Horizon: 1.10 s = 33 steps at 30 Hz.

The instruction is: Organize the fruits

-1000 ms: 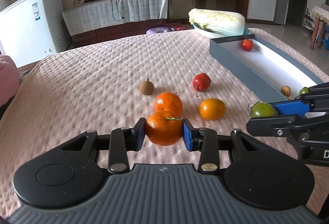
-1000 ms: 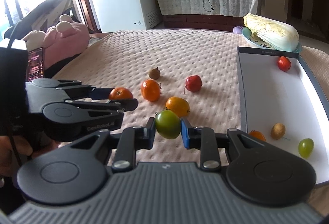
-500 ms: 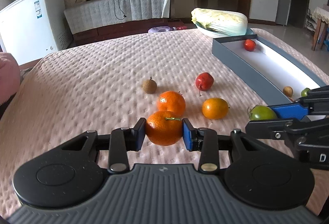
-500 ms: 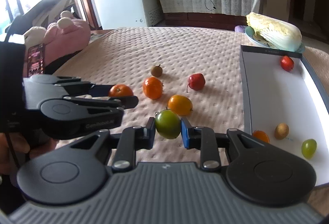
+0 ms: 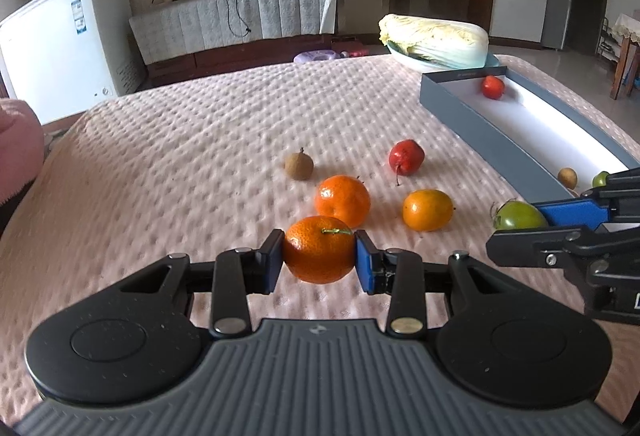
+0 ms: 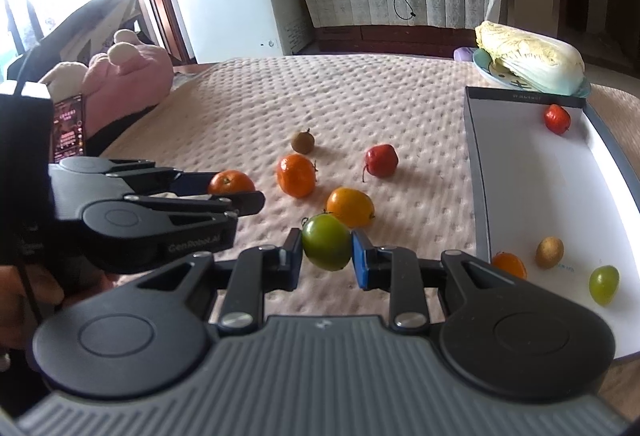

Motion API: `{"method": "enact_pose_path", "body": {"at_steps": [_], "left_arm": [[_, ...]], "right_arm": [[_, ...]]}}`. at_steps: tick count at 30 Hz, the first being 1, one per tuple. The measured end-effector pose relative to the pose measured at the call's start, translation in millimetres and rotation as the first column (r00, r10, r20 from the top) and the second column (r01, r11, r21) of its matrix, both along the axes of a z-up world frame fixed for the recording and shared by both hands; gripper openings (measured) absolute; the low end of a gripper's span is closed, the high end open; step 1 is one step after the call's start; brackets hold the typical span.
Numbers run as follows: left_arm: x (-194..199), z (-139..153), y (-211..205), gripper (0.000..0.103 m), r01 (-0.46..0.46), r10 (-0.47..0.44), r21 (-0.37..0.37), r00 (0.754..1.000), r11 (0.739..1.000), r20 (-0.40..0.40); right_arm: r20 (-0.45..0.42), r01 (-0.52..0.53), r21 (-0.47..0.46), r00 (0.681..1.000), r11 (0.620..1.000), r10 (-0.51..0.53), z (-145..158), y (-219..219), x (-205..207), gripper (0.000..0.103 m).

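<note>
Two handheld grippers were shown over a table covered with a pink quilted cloth [image 5: 200, 140], each already loaded with one fruit. The left gripper [image 5: 319, 255] was clamped on a mandarin [image 5: 319, 250], the pads pressed against its two flanks, so that the stem faced upward and the fruit was gripped across its widest part. The right gripper [image 6: 326, 254] was closed on a green tomato [image 6: 326, 247], likewise pinched at its sides; the narrower jaw spacing was accounted for by the smaller fruit. Both fruits appeared to be held just above the cloth, though contact with it could not be ruled out.

Four fruits were left loose on the cloth, near one another ahead of the grippers: a second mandarin [image 5: 343, 200], a yellow-orange fruit [image 5: 427, 209], a small red fruit [image 5: 406, 157] and a brown longan-like fruit [image 5: 299, 166].

The grey box with a white floor [image 6: 476, 172] was placed to the right, well within reach of the right gripper. It already contained a red fruit [image 6: 557, 119] at its far end and, at its near end, an orange fruit [image 6: 509, 265], a brown fruit [image 6: 549, 252] and a green grape-like fruit [image 6: 603, 284]. The box was therefore judged to be the collecting place, and the two held fruits were judged to be destined for it. A Chinese cabbage [image 6: 532, 58] on a plate lay beyond the box, apart from the sorting.
</note>
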State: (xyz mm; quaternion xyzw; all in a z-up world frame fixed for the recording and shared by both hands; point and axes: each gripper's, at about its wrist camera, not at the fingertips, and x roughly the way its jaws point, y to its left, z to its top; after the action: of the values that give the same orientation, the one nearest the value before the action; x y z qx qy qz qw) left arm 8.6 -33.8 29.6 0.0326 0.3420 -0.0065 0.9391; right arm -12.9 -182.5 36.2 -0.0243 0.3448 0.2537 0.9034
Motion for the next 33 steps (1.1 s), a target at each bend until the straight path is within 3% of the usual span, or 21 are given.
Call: {"method": "enact_pose_path", "body": {"at_steps": [4, 10, 14, 21, 28, 33], "left_arm": [[-2.7, 2.8, 3.1, 0.043, -0.002, 0.002, -0.008, 1.000, 1.000, 0.007], [-6.5, 15.2, 14.4, 0.043, -0.033, 0.036, -0.070, 0.999, 0.997, 0.035], [-5.6, 16.9, 12.3, 0.043, -0.044, 0.046, -0.070, 0.998, 0.997, 0.031], [-12.8, 23.9, 3.8, 0.043, 0.000, 0.003, -0.047, 0.998, 0.999, 0.062], [-14.1, 28.6, 0.2, 0.043, 0.008, -0.005, -0.049, 0.997, 0.999, 0.077], [-14.1, 29.7, -2.3, 0.043, 0.023, -0.019, -0.046, 0.997, 0.999, 0.080]], "right_arm": [[-0.037, 0.013, 0.025, 0.999, 1.000, -0.012, -3.7, -3.4, 3.1, 0.029], [-0.003, 0.003, 0.086, 1.000, 0.996, -0.002, 5.7, -11.9, -0.7, 0.029], [0.027, -0.012, 0.145, 1.000, 0.989, 0.009, 13.5, -21.5, -5.1, 0.029], [0.075, -0.005, 0.162, 0.997, 0.987, -0.008, 26.5, -39.9, -10.6, 0.029], [0.052, 0.062, 0.162, 0.996, 0.985, -0.072, 25.3, -61.0, -8.0, 0.029], [0.058, 0.045, 0.150, 0.997, 0.988, -0.054, 25.5, -62.5, -10.0, 0.029]]}}
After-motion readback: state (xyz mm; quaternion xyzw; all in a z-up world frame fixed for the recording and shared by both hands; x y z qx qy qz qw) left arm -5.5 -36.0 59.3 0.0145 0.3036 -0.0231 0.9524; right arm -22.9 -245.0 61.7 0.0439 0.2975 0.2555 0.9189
